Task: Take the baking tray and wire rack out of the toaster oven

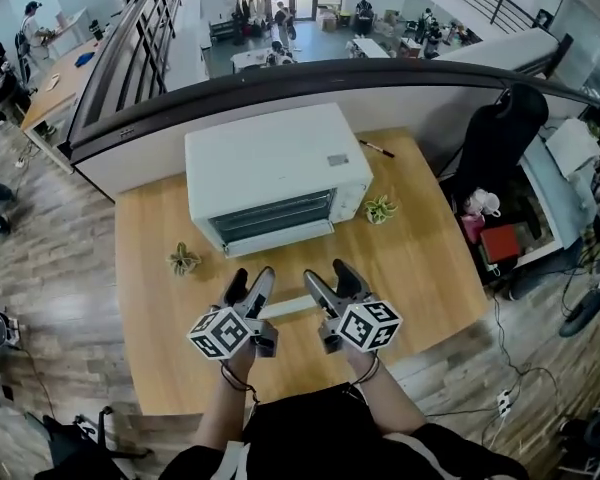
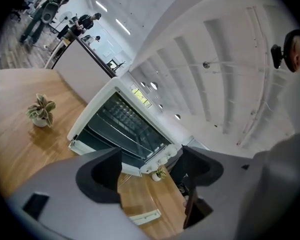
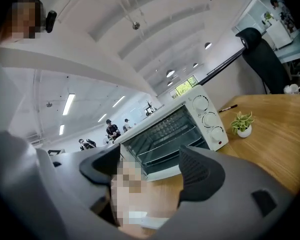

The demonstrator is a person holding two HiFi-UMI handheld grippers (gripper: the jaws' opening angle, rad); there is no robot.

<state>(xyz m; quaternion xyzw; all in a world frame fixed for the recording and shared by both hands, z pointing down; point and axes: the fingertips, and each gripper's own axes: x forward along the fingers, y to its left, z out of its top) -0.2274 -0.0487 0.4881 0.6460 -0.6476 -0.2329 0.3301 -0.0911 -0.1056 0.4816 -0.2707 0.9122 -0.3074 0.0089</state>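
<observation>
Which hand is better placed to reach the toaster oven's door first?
Left, probably: the left tongs, open, sit straight before the glass door; the right tongs, also open, are nearer the knob end.

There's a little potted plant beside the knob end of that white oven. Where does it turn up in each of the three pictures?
Head view: the potted plant sits right of centre, on the table at the right front corner of the toaster oven.
Left gripper view: the plant is low centre, tiny, just below the oven's knobs.
Right gripper view: the plant is right of centre, just right of the knobs.
Shared landmark: the toaster oven's knob end.
</observation>
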